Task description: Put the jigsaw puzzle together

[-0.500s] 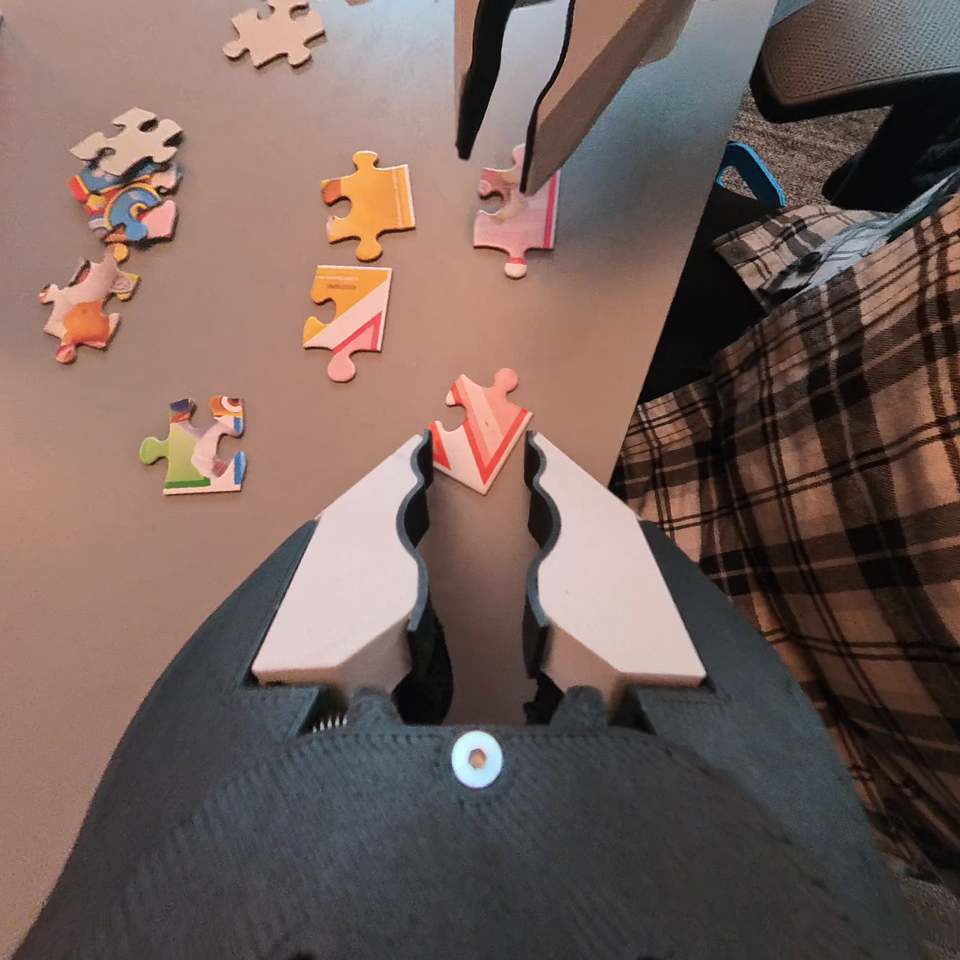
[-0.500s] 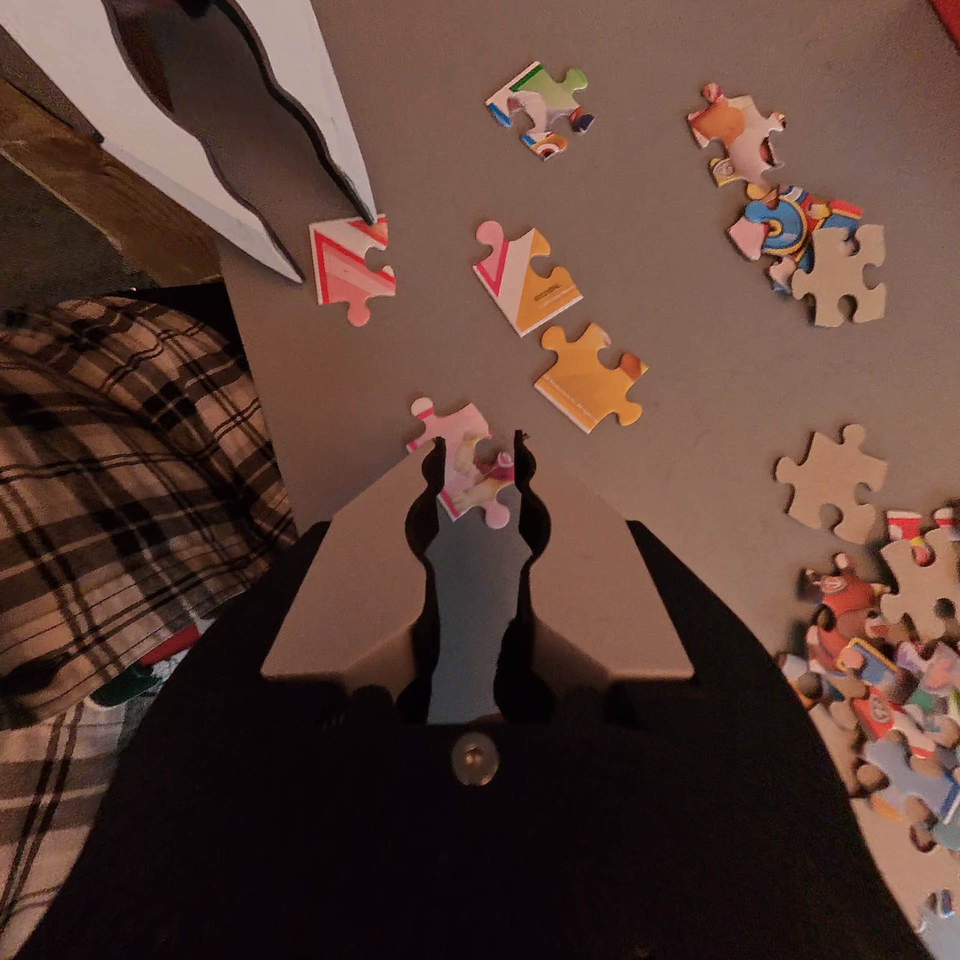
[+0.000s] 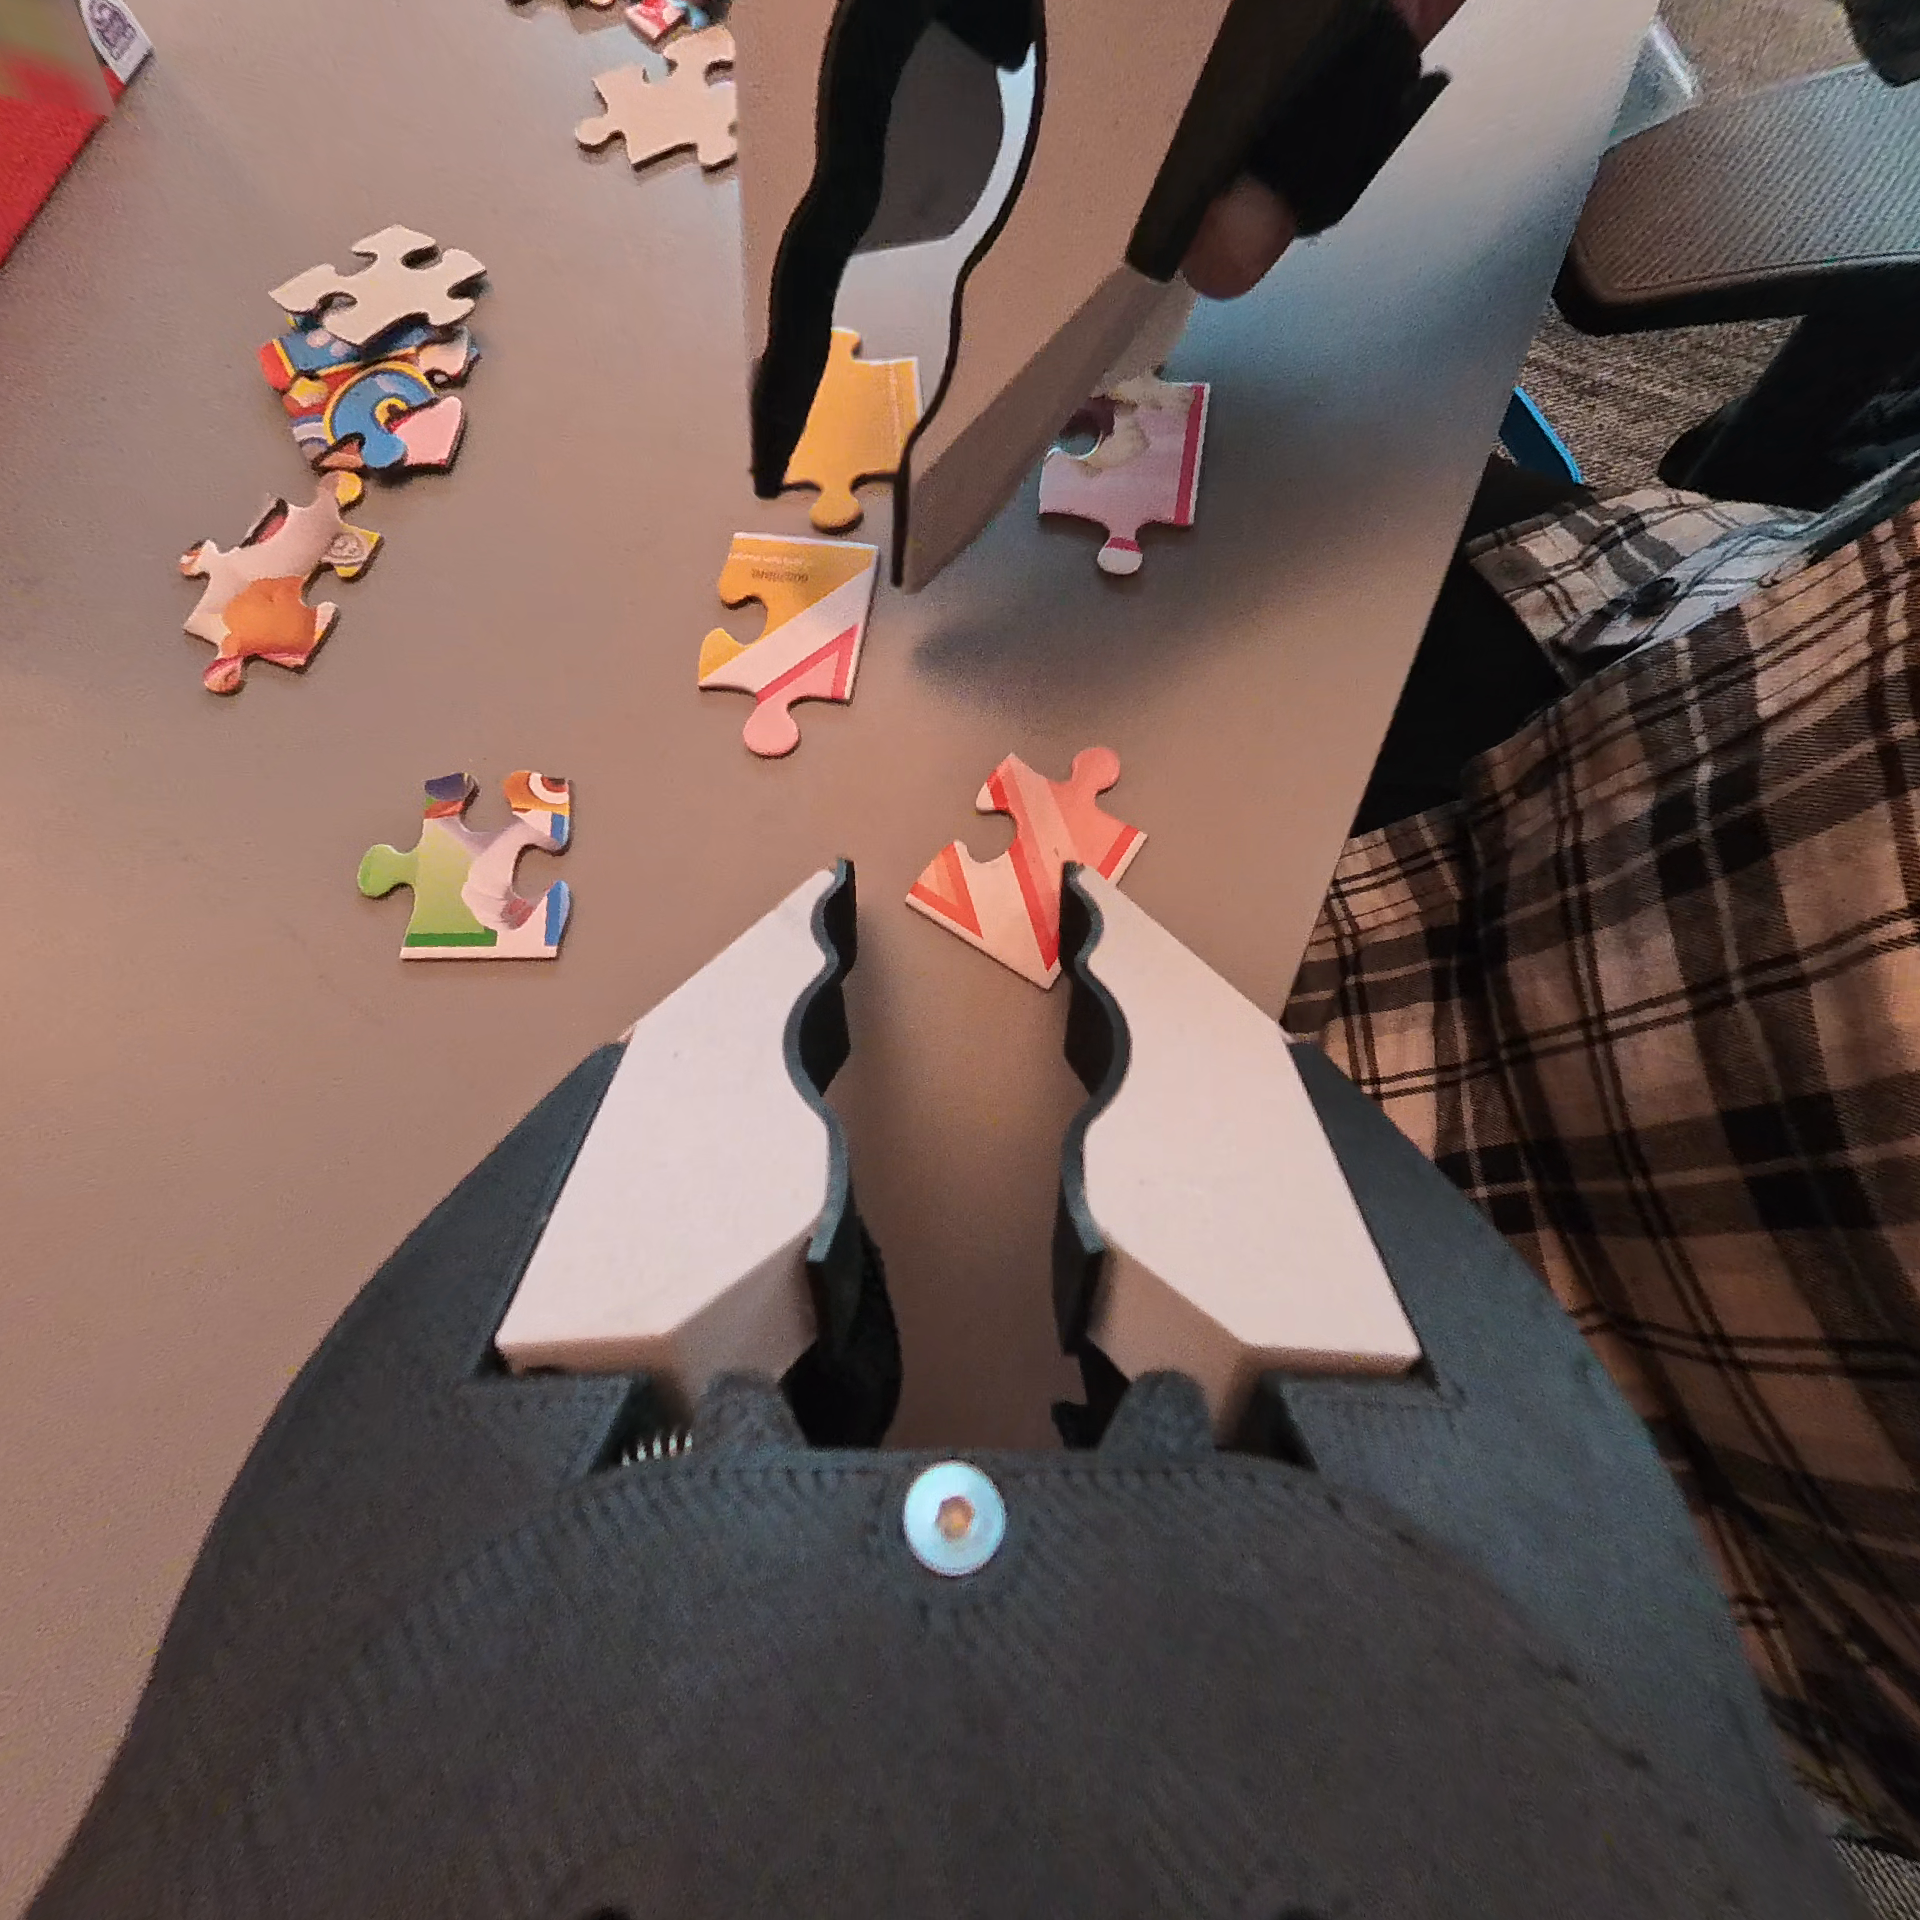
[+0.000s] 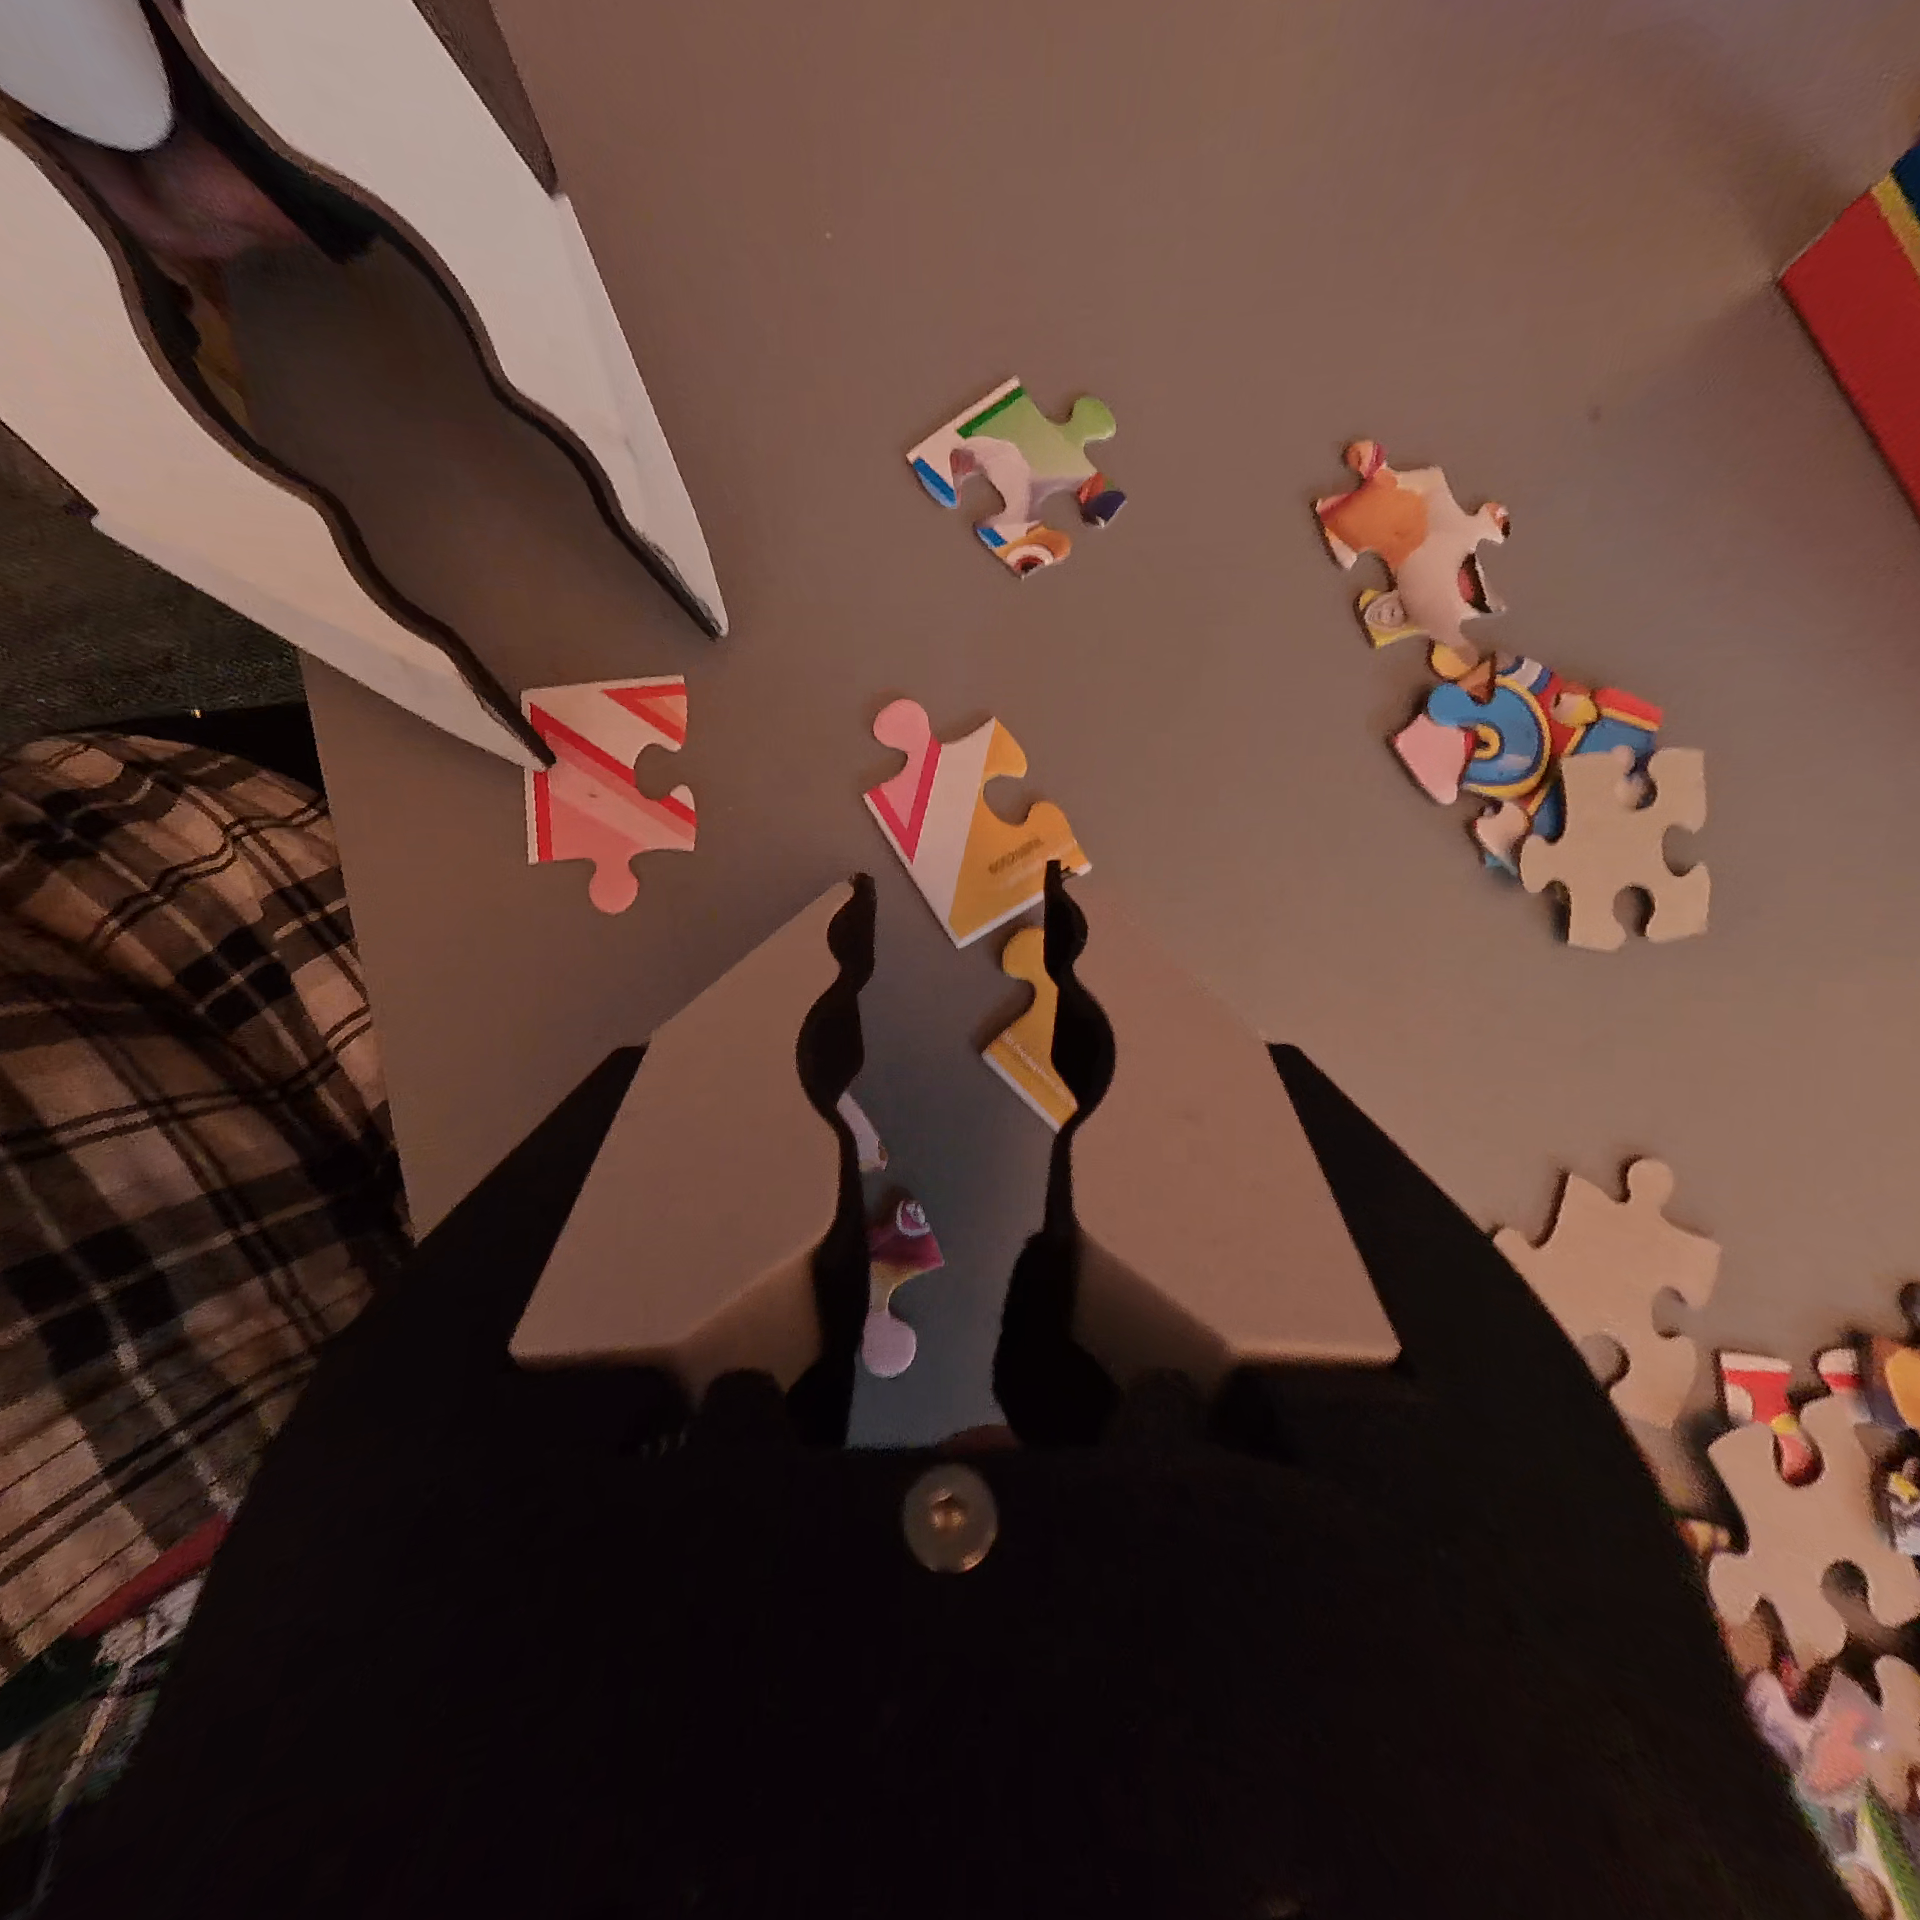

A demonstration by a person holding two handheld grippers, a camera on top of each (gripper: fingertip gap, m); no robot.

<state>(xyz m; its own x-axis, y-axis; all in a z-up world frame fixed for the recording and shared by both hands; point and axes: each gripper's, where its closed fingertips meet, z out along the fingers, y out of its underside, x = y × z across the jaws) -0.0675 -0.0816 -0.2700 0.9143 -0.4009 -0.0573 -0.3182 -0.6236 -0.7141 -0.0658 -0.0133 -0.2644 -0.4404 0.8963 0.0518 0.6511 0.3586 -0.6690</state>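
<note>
**Both grippers apart over loose puzzle pieces**

While both grippers hover w/ jaws apart, neither grasps anything. Left gripper (image 3: pixel 951 883) sits over the grey table (image 3: pixel 208 1143) near its right edge, one fingertip just over the red-striped piece (image 3: pixel 1023 868). Right gripper (image 4: pixel 954 883) hangs above the yellow/white piece (image 4: pixel 971 821) & a plain yellow piece (image 4: pixel 1029 1039); a pink piece (image 3: pixel 1132 468) lies right of those. Green piece (image 3: pixel 473 868), orange piece (image 3: pixel 265 592) & a small blue stack (image 3: pixel 364 384) lie farther left, well apart. Plaid fabric (image 3: pixel 1662 1039) lies off the table's right side.
</note>
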